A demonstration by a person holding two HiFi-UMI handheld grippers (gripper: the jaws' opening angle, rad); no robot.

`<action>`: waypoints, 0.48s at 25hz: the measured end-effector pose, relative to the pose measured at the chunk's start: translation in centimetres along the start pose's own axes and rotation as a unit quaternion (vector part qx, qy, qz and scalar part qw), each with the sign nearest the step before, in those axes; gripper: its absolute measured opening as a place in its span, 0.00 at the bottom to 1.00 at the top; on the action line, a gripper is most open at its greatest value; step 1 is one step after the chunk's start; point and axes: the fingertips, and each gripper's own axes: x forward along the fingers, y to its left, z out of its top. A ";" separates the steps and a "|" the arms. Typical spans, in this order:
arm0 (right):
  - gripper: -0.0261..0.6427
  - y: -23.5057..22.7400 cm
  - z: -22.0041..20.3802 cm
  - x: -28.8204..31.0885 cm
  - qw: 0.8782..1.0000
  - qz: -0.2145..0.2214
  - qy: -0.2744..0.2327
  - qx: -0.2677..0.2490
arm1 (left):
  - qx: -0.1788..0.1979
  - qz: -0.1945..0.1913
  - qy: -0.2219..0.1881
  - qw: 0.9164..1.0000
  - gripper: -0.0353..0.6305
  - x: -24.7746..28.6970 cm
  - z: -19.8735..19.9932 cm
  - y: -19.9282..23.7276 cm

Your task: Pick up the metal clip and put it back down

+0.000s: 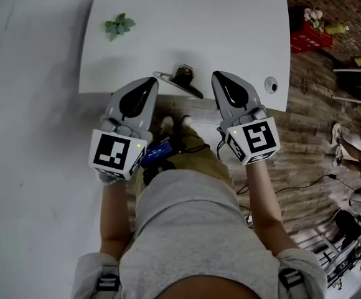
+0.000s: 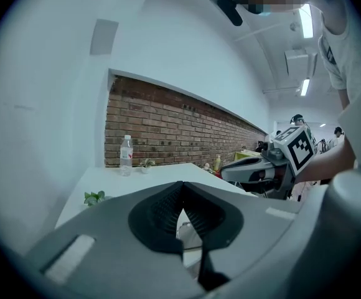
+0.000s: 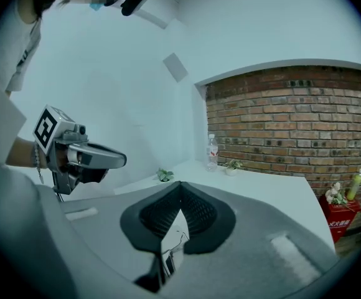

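Note:
The metal clip, a black body with wire handles, lies at the front edge of the white table. My left gripper hovers just left of it and my right gripper just right of it. Neither touches it. In the left gripper view the left gripper has its jaw tips together with nothing held. The right gripper likewise shows closed tips in its own view. A shiny bit of metal shows through the gap below them, apparently the clip on the table beyond.
A green plant sprig lies at the table's far left, and a small round object near its front right corner. A water bottle stands by the brick wall. A red crate and cables sit on the wooden floor to the right.

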 end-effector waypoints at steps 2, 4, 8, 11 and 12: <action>0.04 -0.1 0.5 -0.4 1.000 -0.002 -0.007 -0.001 | 0.009 0.000 -0.004 1.000 0.07 -0.1 0.5 0.0; 0.04 -0.1 0.8 -0.6 1.000 -0.003 -0.011 -0.003 | 0.015 0.000 -0.005 1.000 0.07 -0.1 0.7 0.0; 0.04 -0.3 1.5 -0.6 1.000 0.001 -0.018 -0.010 | 0.019 0.001 -0.006 1.000 0.07 -0.1 1.0 0.2; 0.04 -0.5 2.0 -0.7 1.000 0.003 -0.024 -0.010 | 0.022 0.002 -0.016 1.000 0.07 -0.1 1.6 0.4; 0.04 -0.6 2.2 -0.8 1.000 0.003 -0.026 -0.010 | 0.023 0.002 -0.018 1.000 0.07 -0.1 1.8 0.5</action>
